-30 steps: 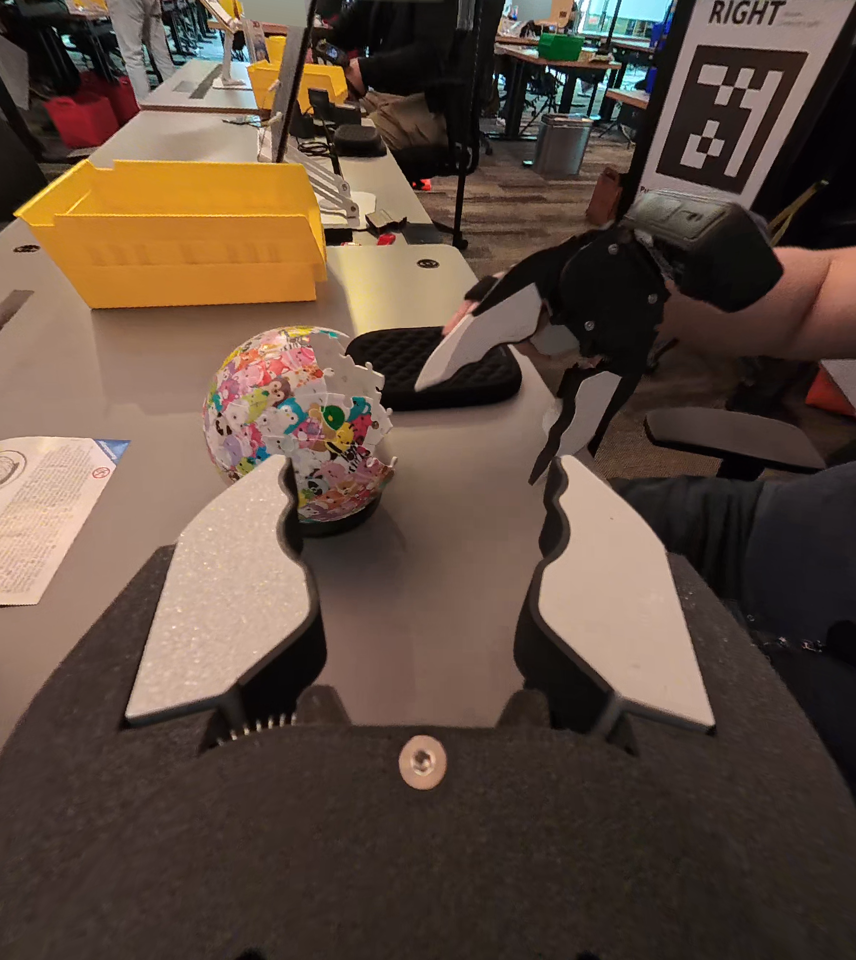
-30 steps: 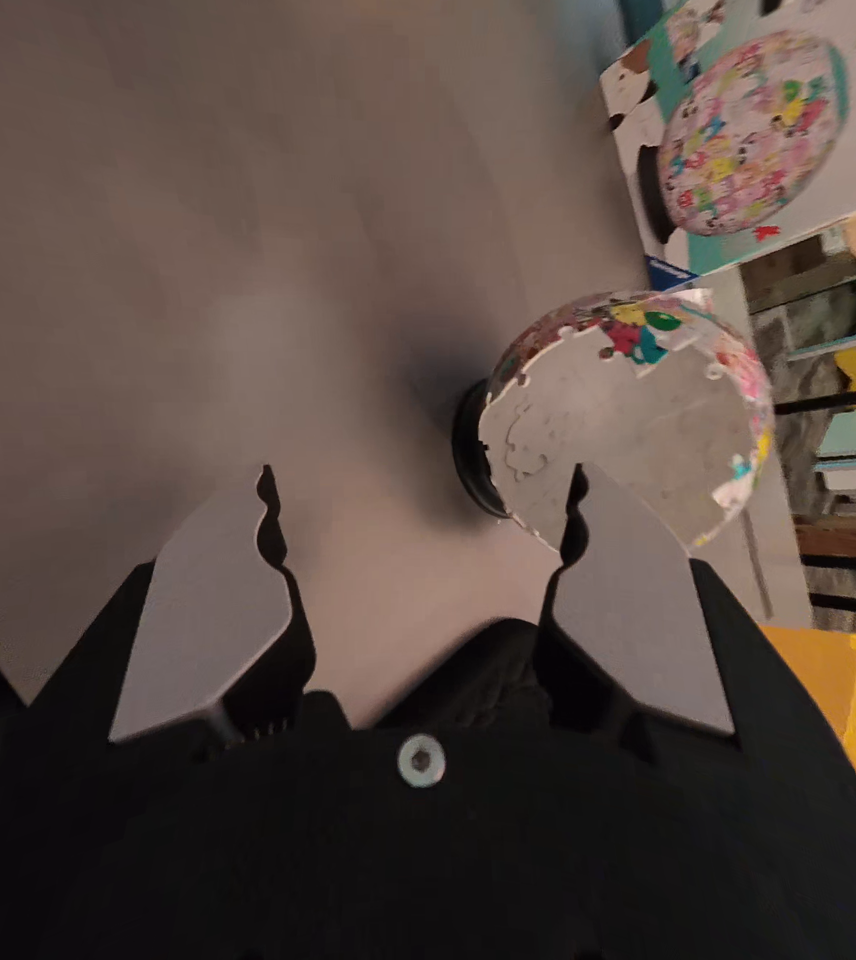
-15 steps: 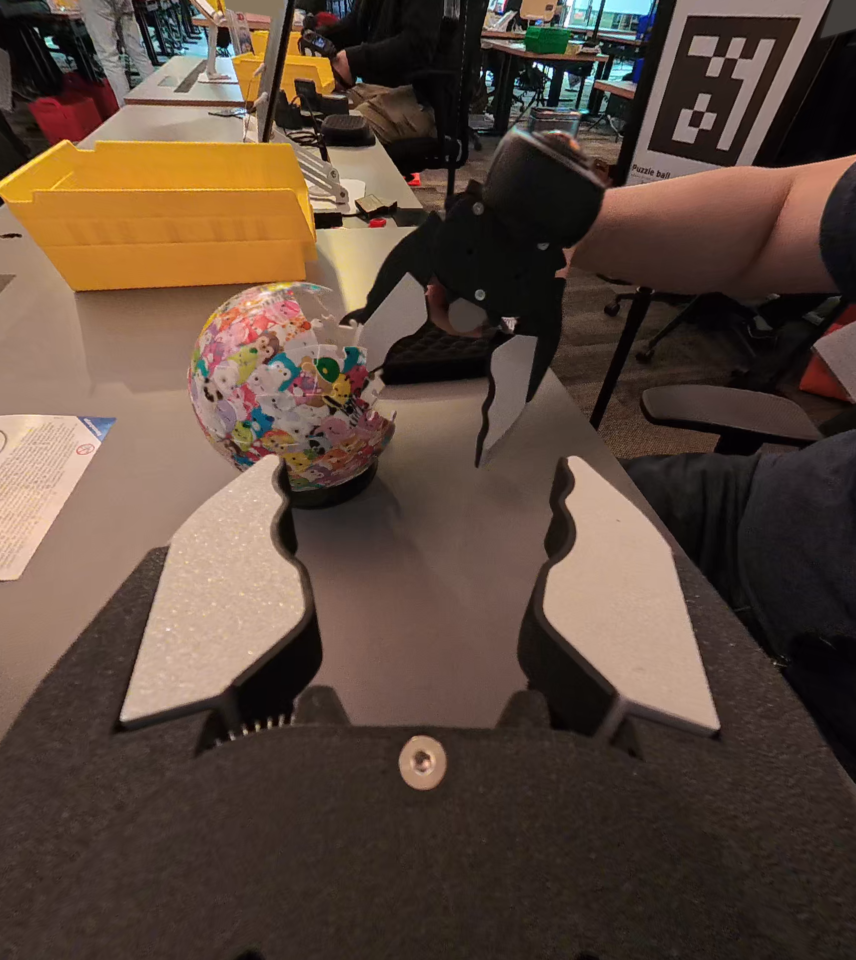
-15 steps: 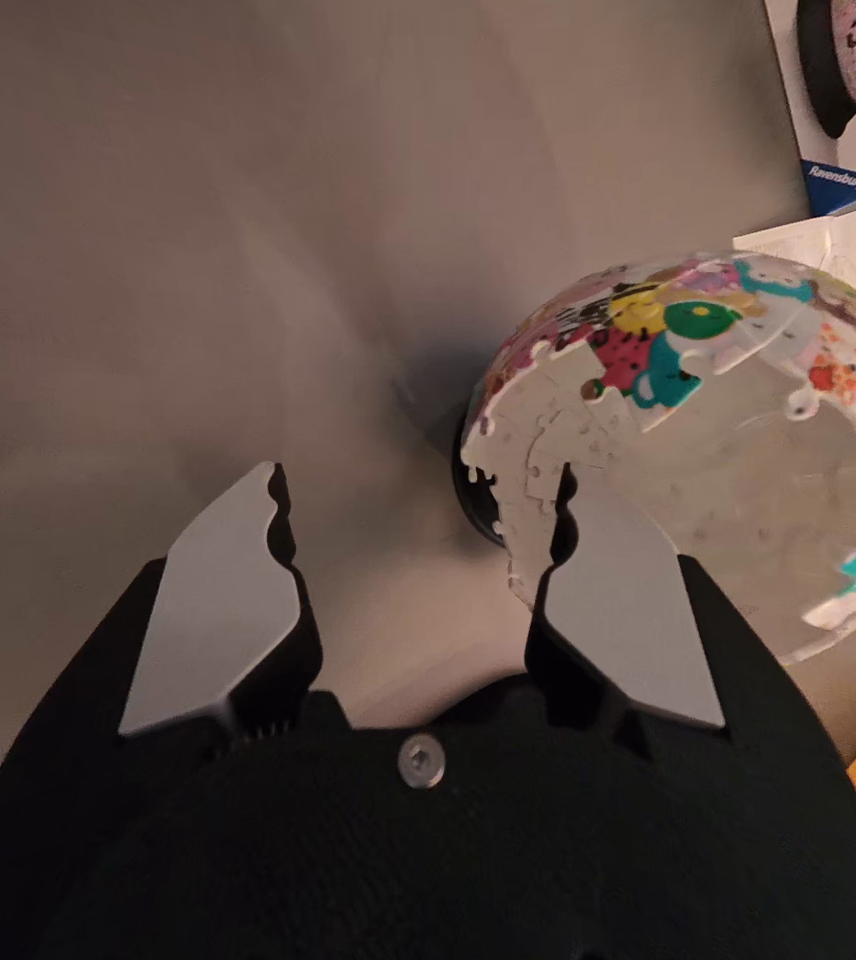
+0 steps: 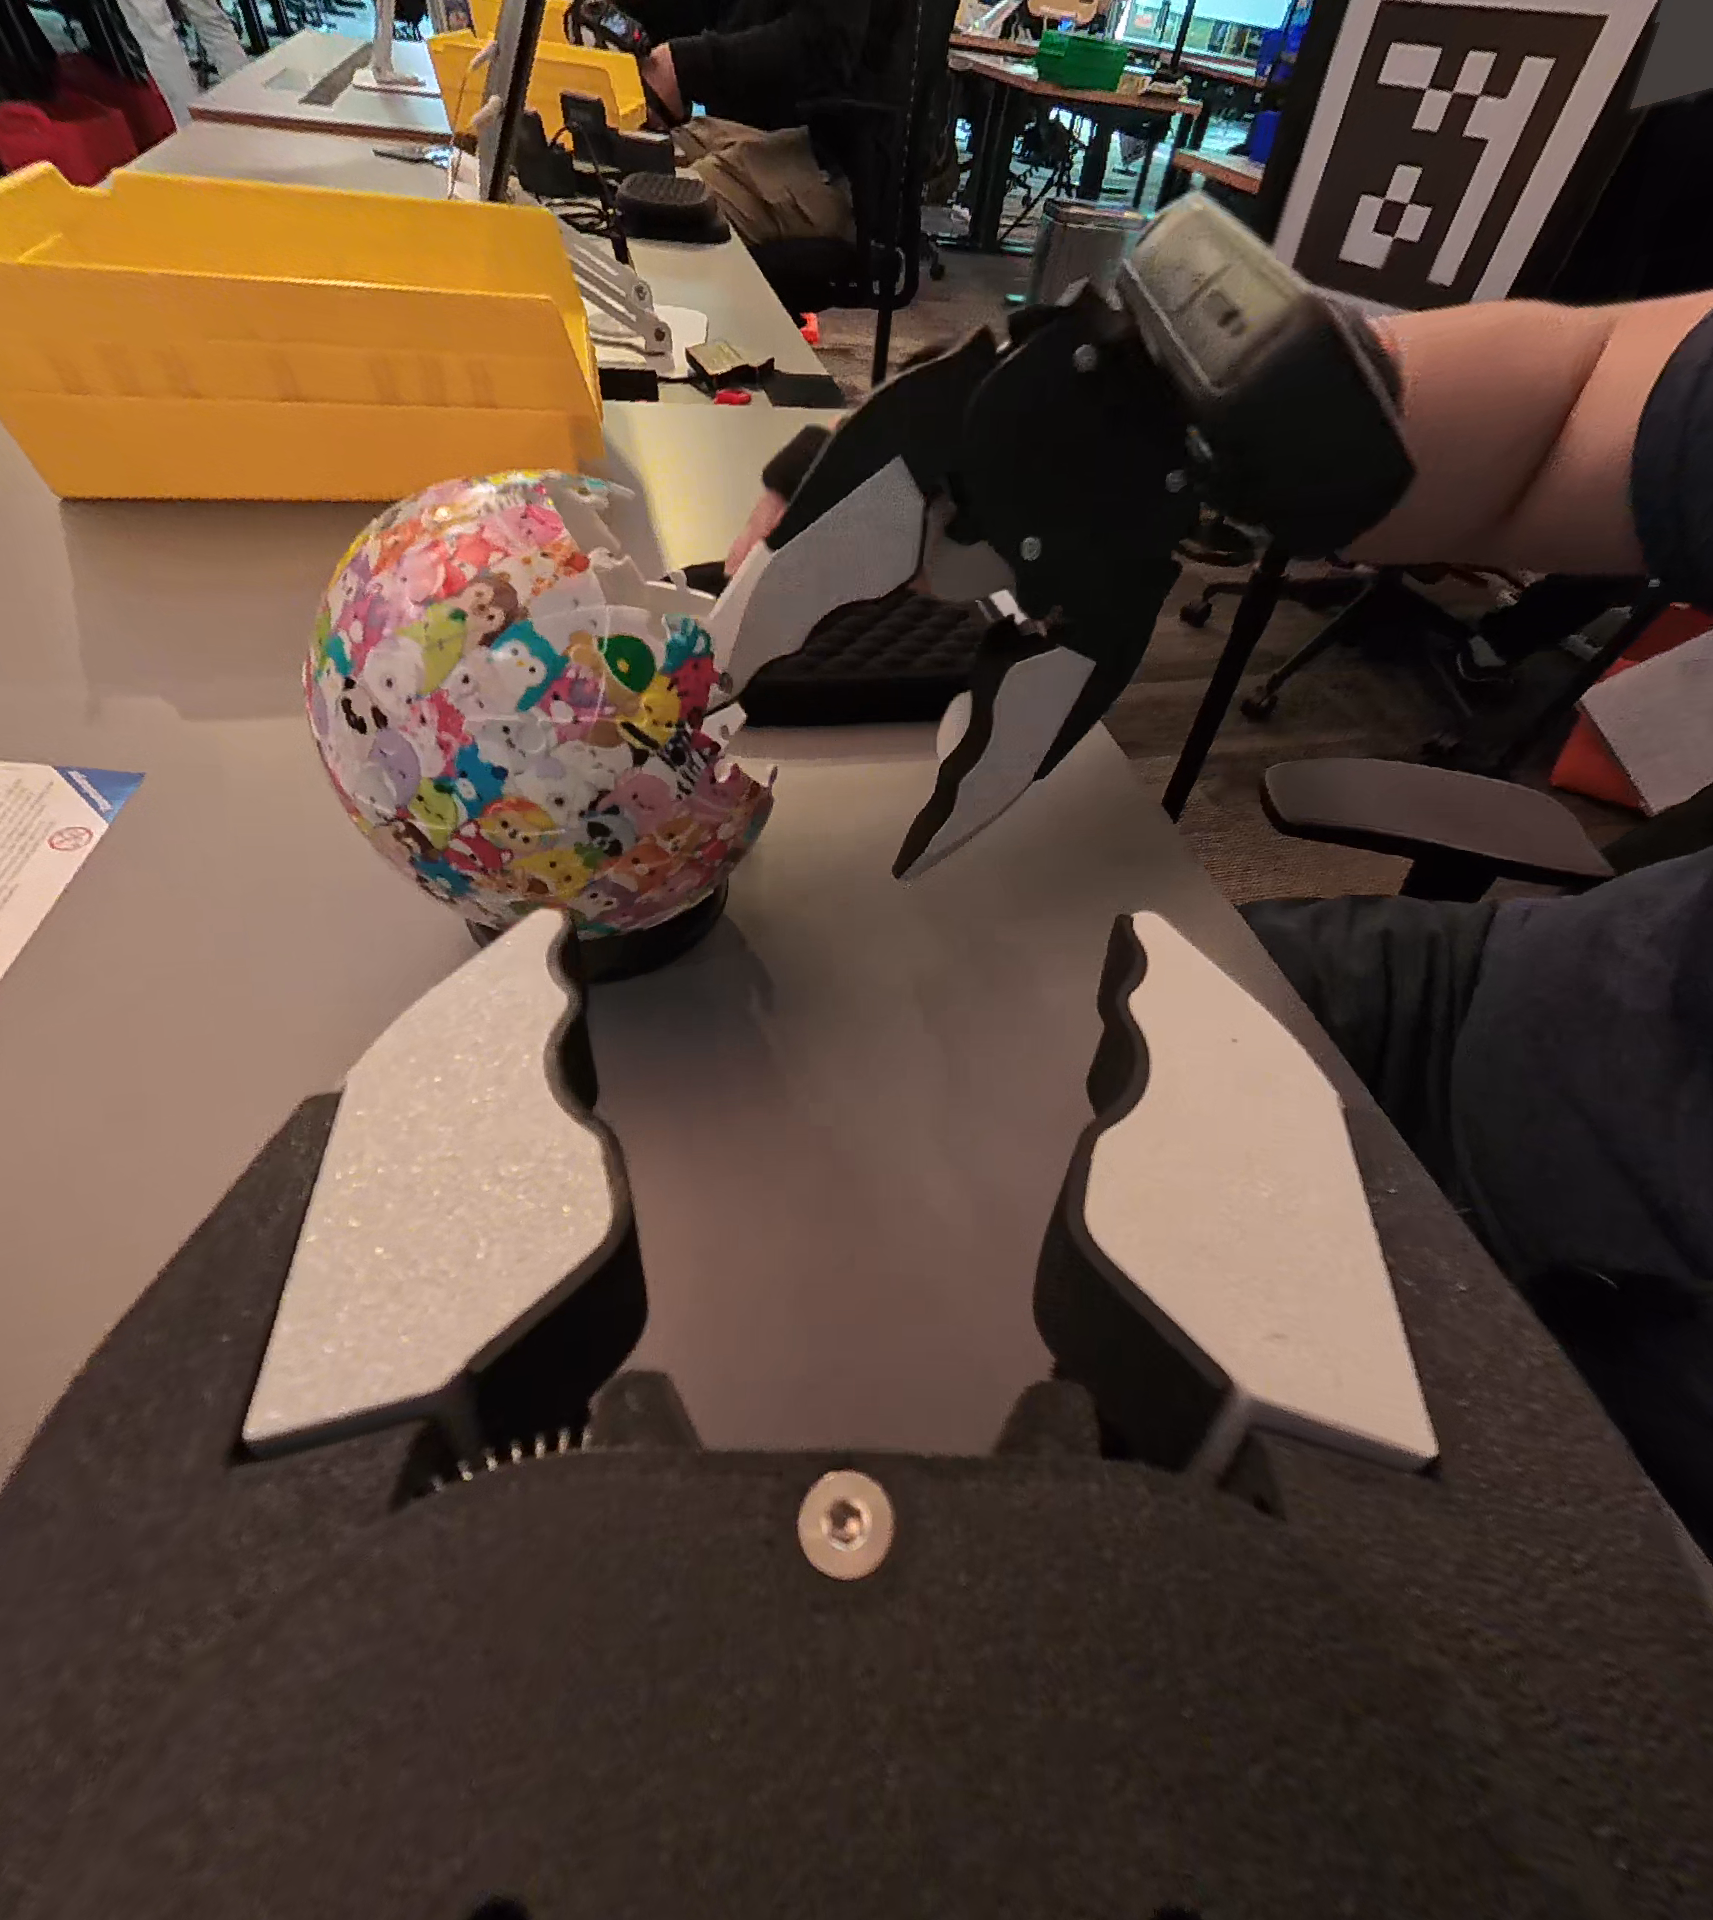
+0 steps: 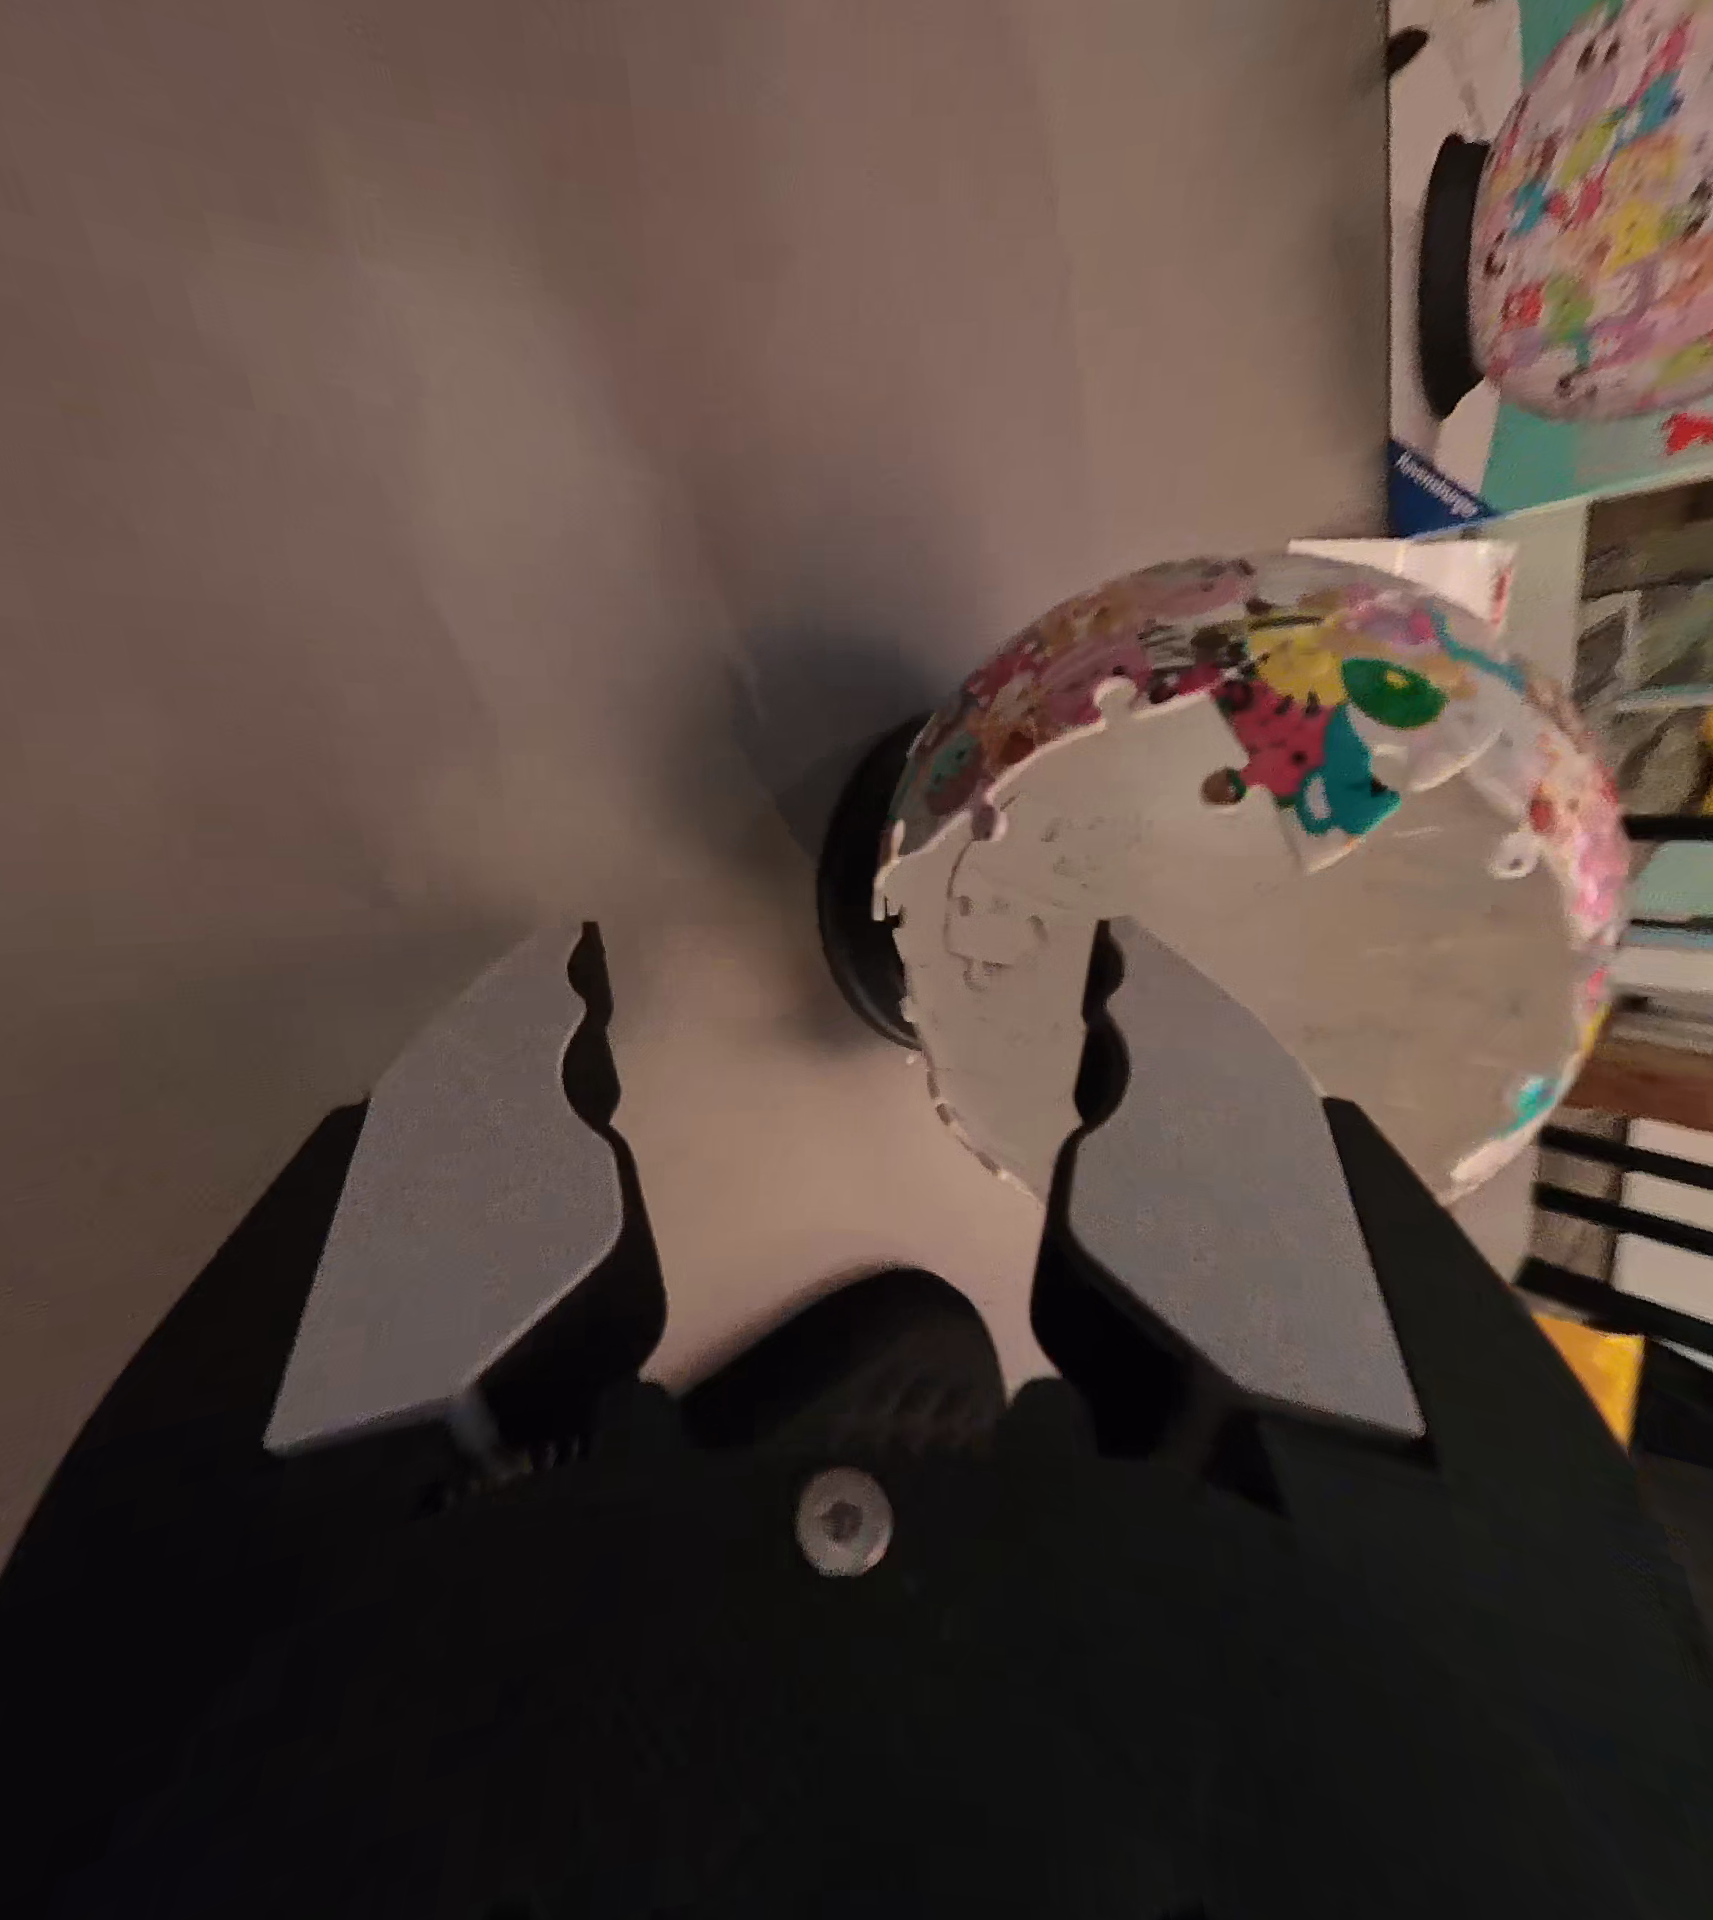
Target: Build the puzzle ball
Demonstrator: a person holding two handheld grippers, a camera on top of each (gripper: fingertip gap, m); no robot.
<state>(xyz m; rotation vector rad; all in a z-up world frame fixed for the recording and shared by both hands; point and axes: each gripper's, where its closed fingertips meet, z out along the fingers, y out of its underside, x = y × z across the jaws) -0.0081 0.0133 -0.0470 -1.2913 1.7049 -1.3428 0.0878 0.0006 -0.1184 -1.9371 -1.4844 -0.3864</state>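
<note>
I hold my left gripper [image 5: 841, 1029] low over the grey table [image 5: 156, 997], level and pointing forward, its two fingers spread wide with nothing between them. Just ahead of its left fingertip the puzzle ball [image 5: 530, 707] sits on a black ring stand [image 5: 644, 940], its gap of missing pieces facing right. My right gripper [image 5: 826, 758] reaches in from the right, my forearm [image 5: 1517, 436] stretched out above the table's edge and the tool tilted downward. Its fingers are spread too and carry nothing; the upper fingertip is right at the jagged rim of the ball's opening, though I cannot tell whether it touches. The lower finger hangs clear above the table.
</note>
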